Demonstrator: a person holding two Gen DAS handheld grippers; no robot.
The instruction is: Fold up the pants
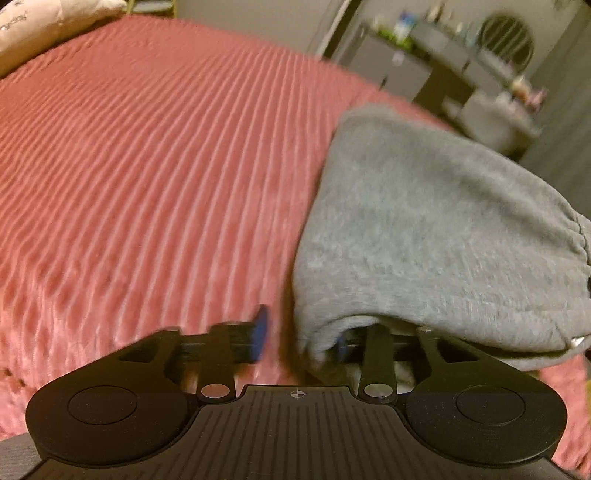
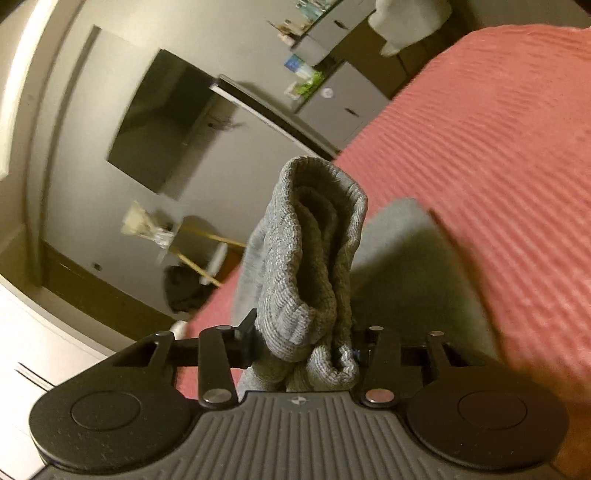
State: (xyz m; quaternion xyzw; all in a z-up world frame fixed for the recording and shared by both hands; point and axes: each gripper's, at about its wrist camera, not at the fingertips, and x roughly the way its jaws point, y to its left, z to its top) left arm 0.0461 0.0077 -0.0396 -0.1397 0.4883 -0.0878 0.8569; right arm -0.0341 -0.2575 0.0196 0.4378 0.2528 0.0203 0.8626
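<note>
The grey sweatpants [image 1: 424,229] lie folded on the pink ribbed bedspread [image 1: 147,166], at the right of the left wrist view. My left gripper [image 1: 301,338] is open; its right finger is under the near edge of the pants and its left finger [image 1: 260,332] is bare. My right gripper [image 2: 303,347] is shut on the ribbed cuff end of the pants [image 2: 314,258], bunched in several layers and held above the bed.
A pillow [image 1: 44,29] lies at the bed's far left corner. Beyond the bed are a dark wall TV [image 2: 159,122], grey drawers [image 2: 332,99] with small items on top, and a broom [image 2: 199,251] on the floor.
</note>
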